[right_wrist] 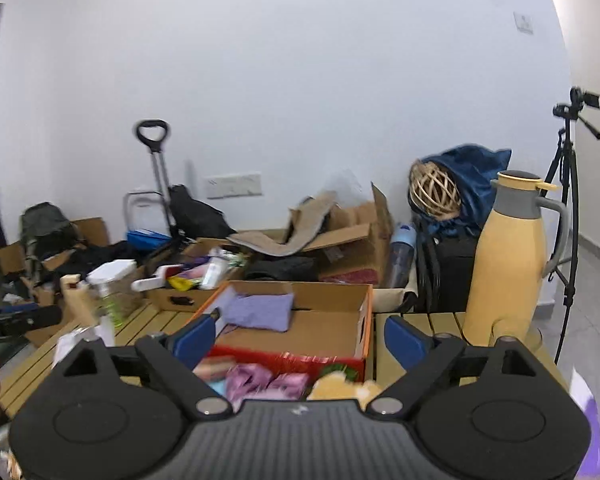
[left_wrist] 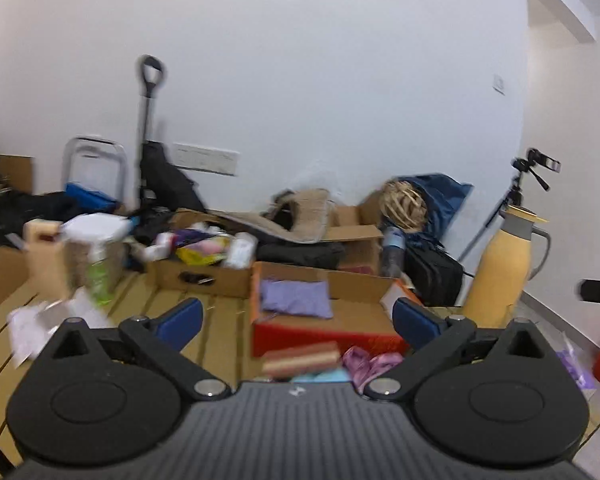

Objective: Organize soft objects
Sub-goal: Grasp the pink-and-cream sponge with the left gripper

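Note:
An open cardboard box with red and orange sides sits on the wooden slat table. A purple cloth lies inside it at the back left. In front of the box lie a striped pink sponge, a crumpled pink-purple cloth and a pale blue cloth. A yellow plush lies near the right gripper. My left gripper is open and empty above these items. My right gripper is open and empty over the box's front.
A tall yellow thermos jug stands at the table's right end. A second cardboard box of mixed items, a clear jar and white papers crowd the left. Bags, boxes and a tripod stand behind.

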{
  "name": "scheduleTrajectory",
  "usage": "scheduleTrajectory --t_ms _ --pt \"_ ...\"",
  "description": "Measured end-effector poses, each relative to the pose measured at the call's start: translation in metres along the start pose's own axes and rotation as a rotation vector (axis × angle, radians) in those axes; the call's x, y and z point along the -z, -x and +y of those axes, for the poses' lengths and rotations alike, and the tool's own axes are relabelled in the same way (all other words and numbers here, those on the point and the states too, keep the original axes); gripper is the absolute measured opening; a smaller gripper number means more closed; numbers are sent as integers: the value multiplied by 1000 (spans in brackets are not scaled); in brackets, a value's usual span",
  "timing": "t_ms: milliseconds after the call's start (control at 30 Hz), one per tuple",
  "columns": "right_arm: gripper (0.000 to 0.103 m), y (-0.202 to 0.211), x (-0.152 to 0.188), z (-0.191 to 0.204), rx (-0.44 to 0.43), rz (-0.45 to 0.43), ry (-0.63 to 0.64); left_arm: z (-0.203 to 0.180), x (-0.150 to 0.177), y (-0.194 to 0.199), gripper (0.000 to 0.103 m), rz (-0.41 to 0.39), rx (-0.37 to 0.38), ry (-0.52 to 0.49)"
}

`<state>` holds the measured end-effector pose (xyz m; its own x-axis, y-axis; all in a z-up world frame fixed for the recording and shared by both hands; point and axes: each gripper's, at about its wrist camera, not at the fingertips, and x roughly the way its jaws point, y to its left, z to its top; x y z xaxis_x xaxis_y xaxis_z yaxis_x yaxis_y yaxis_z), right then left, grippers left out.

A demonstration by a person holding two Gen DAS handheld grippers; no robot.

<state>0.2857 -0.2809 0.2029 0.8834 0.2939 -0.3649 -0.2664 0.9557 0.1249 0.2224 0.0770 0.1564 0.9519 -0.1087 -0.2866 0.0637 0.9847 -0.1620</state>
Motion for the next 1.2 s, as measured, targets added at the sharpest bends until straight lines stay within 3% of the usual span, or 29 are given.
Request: scheduleTrajectory --t_ms 133,300,400,467,567,833,967,1033,1100,1200 --pt "101 62 66 18 2 -92 36 4 51 61 103 -88 0 -28" --pt "103 126 136 44 -61 -81 -22 12 92 118 103 -62 17 12" --pt "103 148 163 53 -49 -97 -34 10 96 112 103 -24 25 -14" --pt "103 144 162 60 -9 -72 15 8 96 104 103 0 5 -24" --pt "103 139 162 69 19 -110 44 9 101 98 103 -3 29 -2" --pt "102 84 168 60 16 -77 -58 29 110 45 103 73 32 48" --pt "94 26 156 65 -38 -14 -67 43 90 -16 102 103 64 82" --pt "93 -9 146 70 -68 7 -74 50 76 -54 96 142 79 121" --pt "84 -47 133 73 -95 32 -105 57 59 -92 83 191 83 158" --pt "74 -108 110 73 -141 76 -182 67 39 -149 82 237 139 197"
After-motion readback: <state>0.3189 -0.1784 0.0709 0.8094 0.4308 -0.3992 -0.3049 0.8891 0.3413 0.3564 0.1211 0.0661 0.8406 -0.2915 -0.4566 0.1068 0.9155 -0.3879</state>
